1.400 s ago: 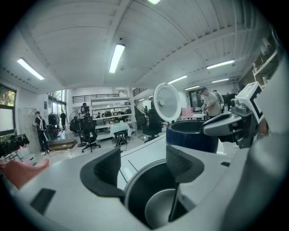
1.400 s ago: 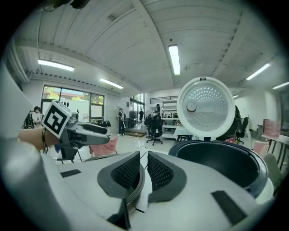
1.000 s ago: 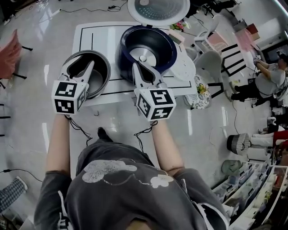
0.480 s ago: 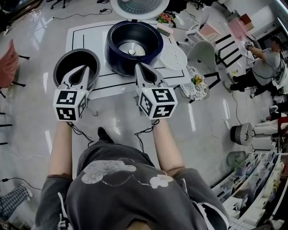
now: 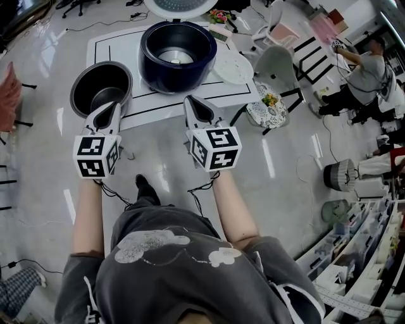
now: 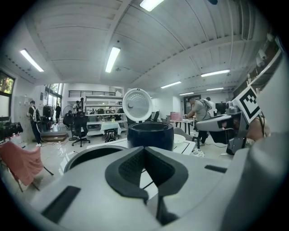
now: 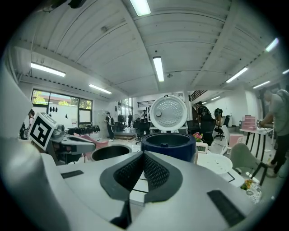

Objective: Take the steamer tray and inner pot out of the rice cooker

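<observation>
Both of my hand-held grippers are pressed shut with nothing between the pads. In the left gripper view the left hand-held gripper shows its two dark ribbed pads meeting along one seam. The right gripper view shows the same on the right hand-held gripper. From the head view I see the left hand-held gripper and the right hand-held gripper held side by side, well apart. Each points toward the near edge of the low white desk, with its marker cube toward my body.

Just past the left tip stands the inner pot, a dark round bowl, upright at the left end of the desk and outside the cooker. I cannot tell whether the tip touches its near rim. In the left gripper view its rim curves across just behind the jaws.

Beyond the right tip, toward the desk's far edge, sits the dark blue rice cooker, with its round lid raised behind it. Its well holds no pot, and I see the metal plate at the bottom.

The steamer tray, a flat white disc, lies on the right end of the desk, just beside the cooker.

Off the right end of the desk stands a grey chair, and a person bends over farther right.
</observation>
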